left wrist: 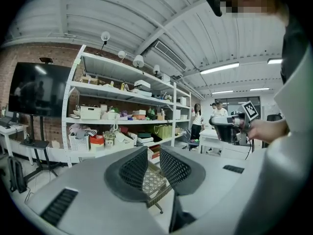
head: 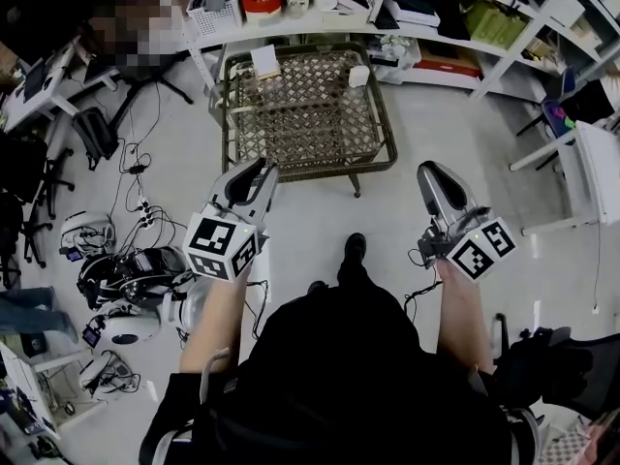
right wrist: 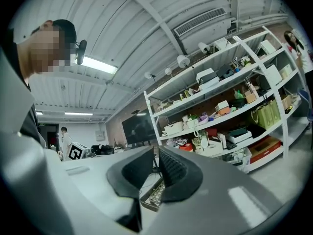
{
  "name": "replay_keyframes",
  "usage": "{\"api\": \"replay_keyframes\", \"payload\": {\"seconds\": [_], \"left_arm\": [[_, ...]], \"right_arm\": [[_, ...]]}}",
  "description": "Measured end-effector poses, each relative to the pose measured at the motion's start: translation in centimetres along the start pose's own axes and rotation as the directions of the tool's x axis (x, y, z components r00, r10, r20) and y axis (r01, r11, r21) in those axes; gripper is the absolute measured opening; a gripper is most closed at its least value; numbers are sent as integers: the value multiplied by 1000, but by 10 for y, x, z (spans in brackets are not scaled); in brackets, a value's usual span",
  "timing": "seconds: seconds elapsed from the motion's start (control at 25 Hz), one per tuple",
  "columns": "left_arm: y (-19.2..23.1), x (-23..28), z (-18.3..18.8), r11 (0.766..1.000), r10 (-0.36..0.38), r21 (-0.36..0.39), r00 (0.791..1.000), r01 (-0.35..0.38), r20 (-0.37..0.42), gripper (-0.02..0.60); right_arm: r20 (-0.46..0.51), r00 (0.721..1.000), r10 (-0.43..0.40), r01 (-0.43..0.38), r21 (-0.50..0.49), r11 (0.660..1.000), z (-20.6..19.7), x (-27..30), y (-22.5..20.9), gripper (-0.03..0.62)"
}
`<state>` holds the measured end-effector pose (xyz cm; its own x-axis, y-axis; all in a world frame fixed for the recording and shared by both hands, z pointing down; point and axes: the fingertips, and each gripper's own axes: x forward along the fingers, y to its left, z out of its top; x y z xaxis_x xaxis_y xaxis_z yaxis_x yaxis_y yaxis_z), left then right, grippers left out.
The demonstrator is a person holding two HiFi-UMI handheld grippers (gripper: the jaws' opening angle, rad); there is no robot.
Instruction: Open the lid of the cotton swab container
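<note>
Left gripper (head: 257, 174) and right gripper (head: 433, 174): jaws slightly parted, empty.
We hold both on the near side of the wicker table (head: 310, 114), each showing a narrow gap with nothing between its jaws. The cotton swab container (head: 358, 76) stands at the table's far right corner, well apart from both grippers; a white box (head: 263, 61) sits at its far left.
</note>
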<state>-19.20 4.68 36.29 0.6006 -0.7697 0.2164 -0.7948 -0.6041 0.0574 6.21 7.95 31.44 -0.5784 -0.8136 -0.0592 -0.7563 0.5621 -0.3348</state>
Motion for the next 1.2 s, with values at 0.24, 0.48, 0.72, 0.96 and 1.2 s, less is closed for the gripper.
{"api": "replay_keyframes", "payload": {"seconds": [0.24, 0.48, 0.72, 0.96, 1.2], "left_arm": [[7, 47, -3, 1000, -3, -12, 999, 3, -36, 78], [13, 105, 2, 1000, 10, -12, 997, -11, -71, 74], [22, 164, 21, 996, 85, 42, 994, -82, -72, 61], [9, 212, 48, 992, 103, 73, 994, -99, -40, 49], [9, 225, 43, 994, 99, 46, 994, -97, -47, 44]], "right_arm": [[-24, 1000, -14, 14, 34, 999, -3, 18, -46, 44], [-56, 998, -5, 8, 52, 999, -1, 45, -103, 43], [-76, 996, 40, -33, 82, 996, 3, 74, -158, 41], [-72, 995, 75, -69, 81, 994, 14, 86, -200, 40], [-32, 984, 177, -172, 116, 978, 30, 89, -203, 41]]}}
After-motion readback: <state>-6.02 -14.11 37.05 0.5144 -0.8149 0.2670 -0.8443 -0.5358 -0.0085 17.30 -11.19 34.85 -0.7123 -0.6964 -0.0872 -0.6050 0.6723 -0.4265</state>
